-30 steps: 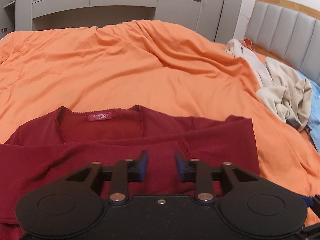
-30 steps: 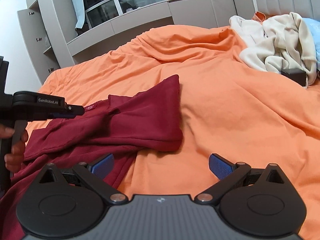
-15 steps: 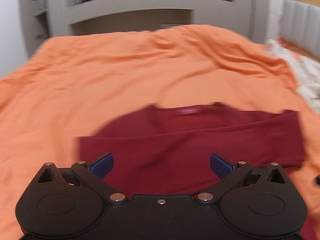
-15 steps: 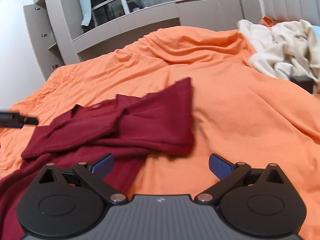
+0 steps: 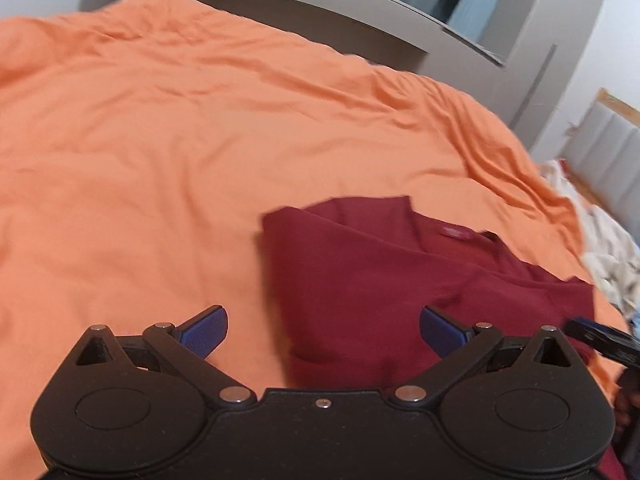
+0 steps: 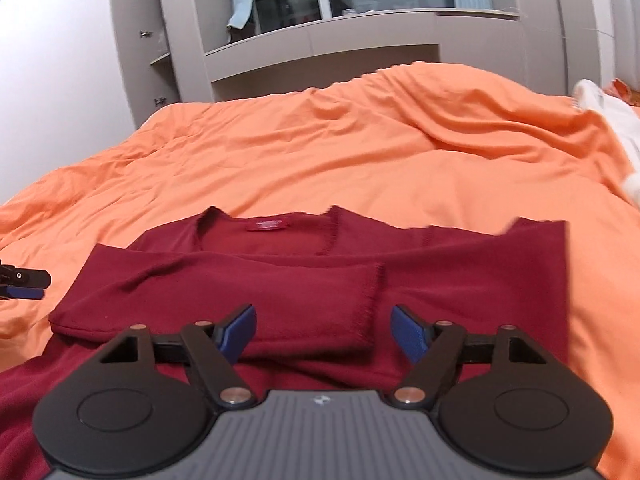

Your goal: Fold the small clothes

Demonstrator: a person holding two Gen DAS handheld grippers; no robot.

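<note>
A dark red long-sleeved top (image 6: 320,280) lies on the orange bedspread (image 6: 360,160), both sleeves folded across its chest, neck label facing up. My right gripper (image 6: 323,334) hovers over the folded sleeve cuff, its jaws closing, and the blue pads are not pressing on the cloth. My left gripper (image 5: 323,332) stands wide open at the top's (image 5: 400,280) left edge, nothing between its fingers. The left gripper's tip (image 6: 24,282) shows at the left edge of the right wrist view. The right gripper's finger (image 5: 600,338) shows at the right edge of the left wrist view.
A heap of pale cream clothes (image 5: 608,248) lies at the right end of the bed by a padded headboard (image 5: 608,152). Grey wardrobes and shelves (image 6: 320,32) stand beyond the bed's far edge. Orange bedspread (image 5: 160,160) stretches to the left of the top.
My left gripper opened wide and swung left off the top to its left edge. My right gripper moved left over the folded sleeves and its jaws narrowed.
</note>
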